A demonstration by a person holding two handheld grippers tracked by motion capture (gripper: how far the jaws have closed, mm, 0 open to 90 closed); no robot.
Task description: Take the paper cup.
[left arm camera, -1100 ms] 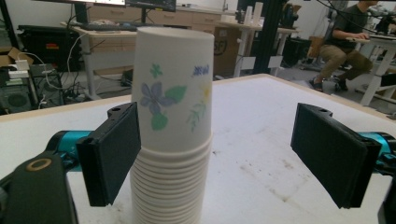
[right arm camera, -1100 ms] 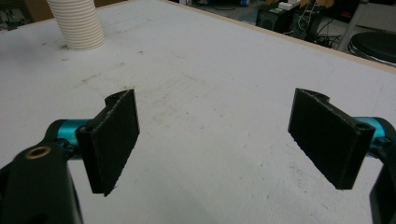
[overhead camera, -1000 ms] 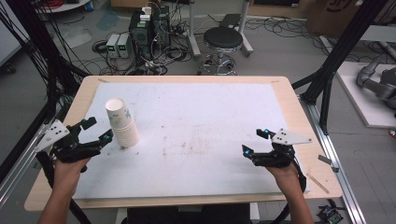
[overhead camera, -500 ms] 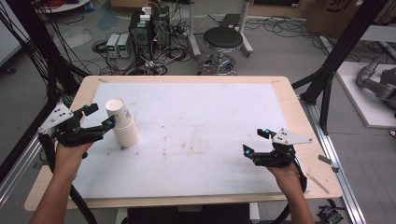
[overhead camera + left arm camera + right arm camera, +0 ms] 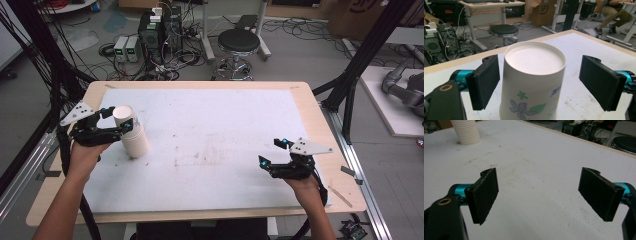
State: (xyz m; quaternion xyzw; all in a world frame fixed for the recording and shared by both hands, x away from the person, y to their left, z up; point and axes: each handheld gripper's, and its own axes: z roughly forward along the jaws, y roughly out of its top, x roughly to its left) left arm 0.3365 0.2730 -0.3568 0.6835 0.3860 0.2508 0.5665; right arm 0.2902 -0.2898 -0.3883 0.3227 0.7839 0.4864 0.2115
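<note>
A stack of upside-down white paper cups (image 5: pixel 132 134) stands on the left part of the white table mat (image 5: pixel 215 130). The top cup (image 5: pixel 534 75) has a flower print. My left gripper (image 5: pixel 119 120) straddles the top of this stack. Its jaws have just been closing a little, with the cup between them, but both pads (image 5: pixel 485 81) still stand apart from the cup wall, so it is open. My right gripper (image 5: pixel 272 152) hovers low over the right part of the mat, open and with nothing in it (image 5: pixel 541 195). The right gripper view has the ribbed stack (image 5: pixel 466 131) far off.
The mat lies on a wooden table top (image 5: pixel 320 125). A thin wooden stick (image 5: pixel 342 195) lies near the right front corner. Behind the table are a black stool (image 5: pixel 239 42), electronics boxes (image 5: pixel 160 30) and cables. Black frame posts (image 5: pixel 357 75) flank both sides.
My left hand has moved forward and toward the cups, from beside the stack's lower part to straddling its top cup. The right hand and the stack have stayed where they were.
</note>
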